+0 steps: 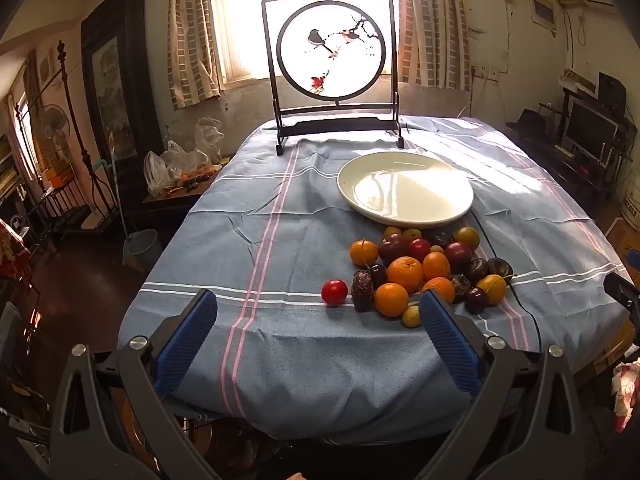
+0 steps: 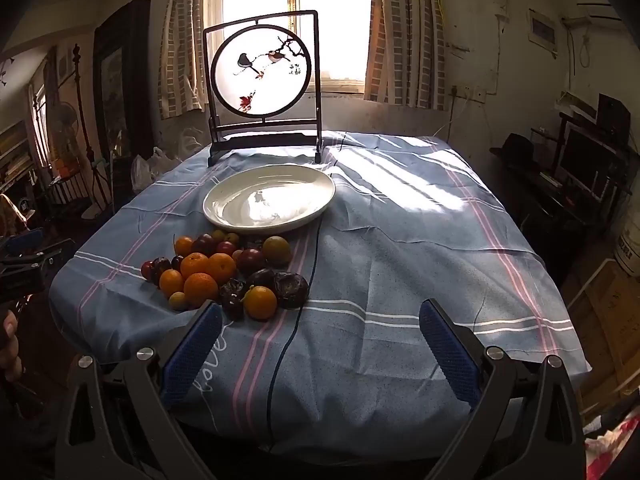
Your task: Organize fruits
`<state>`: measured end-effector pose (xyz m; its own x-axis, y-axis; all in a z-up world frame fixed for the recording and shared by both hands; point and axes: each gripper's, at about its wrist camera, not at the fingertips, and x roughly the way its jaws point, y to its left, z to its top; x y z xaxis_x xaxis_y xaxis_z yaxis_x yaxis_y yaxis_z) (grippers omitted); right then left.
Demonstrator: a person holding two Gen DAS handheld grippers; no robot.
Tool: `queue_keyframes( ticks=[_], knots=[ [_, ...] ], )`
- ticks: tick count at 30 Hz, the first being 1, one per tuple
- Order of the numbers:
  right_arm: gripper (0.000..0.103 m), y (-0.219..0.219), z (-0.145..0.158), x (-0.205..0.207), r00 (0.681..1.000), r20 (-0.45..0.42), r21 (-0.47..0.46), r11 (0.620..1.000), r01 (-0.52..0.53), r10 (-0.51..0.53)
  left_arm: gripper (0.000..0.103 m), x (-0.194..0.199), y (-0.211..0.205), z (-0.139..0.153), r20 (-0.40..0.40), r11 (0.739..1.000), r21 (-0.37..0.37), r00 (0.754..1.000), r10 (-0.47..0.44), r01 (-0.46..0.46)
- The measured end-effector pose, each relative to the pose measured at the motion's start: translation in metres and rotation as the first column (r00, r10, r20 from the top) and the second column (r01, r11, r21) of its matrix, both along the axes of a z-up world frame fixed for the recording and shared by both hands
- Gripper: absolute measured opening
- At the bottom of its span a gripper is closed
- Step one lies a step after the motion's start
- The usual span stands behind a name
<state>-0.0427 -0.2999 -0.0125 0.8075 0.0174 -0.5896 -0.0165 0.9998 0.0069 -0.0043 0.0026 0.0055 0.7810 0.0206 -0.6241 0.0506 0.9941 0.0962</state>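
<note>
**Fruit heaped at the near edge, plate bare, both tools wide apart**

A mixed heap of orange, red, yellow and dark wrinkled fruits [image 1: 424, 272] is seen on the blue striped tablecloth [image 1: 280, 240], near the table's front edge, just in front of a round white ceramic plate [image 1: 405, 189] on which nothing lies. A small red round fruit [image 1: 334, 292] sits slightly apart at the heap's left side. A dark-framed round bird-painting screen [image 1: 332, 68] stands at the far edge. The left gripper [image 1: 318, 340] and the right gripper [image 2: 320, 344] are held spread wide, nothing between their blue pads.
</note>
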Motion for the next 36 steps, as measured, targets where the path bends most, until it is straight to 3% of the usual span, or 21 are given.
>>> queue_keyframes(
  ticks=[36],
  knots=[
    [0.099,0.0031,-0.0028,-0.0012,1.0,0.0,-0.009,1.0,-0.003,0.003,0.099,0.0,0.0019,-0.0051,-0.01,1.0,-0.015,1.0,0.014,-0.014]
  ],
)
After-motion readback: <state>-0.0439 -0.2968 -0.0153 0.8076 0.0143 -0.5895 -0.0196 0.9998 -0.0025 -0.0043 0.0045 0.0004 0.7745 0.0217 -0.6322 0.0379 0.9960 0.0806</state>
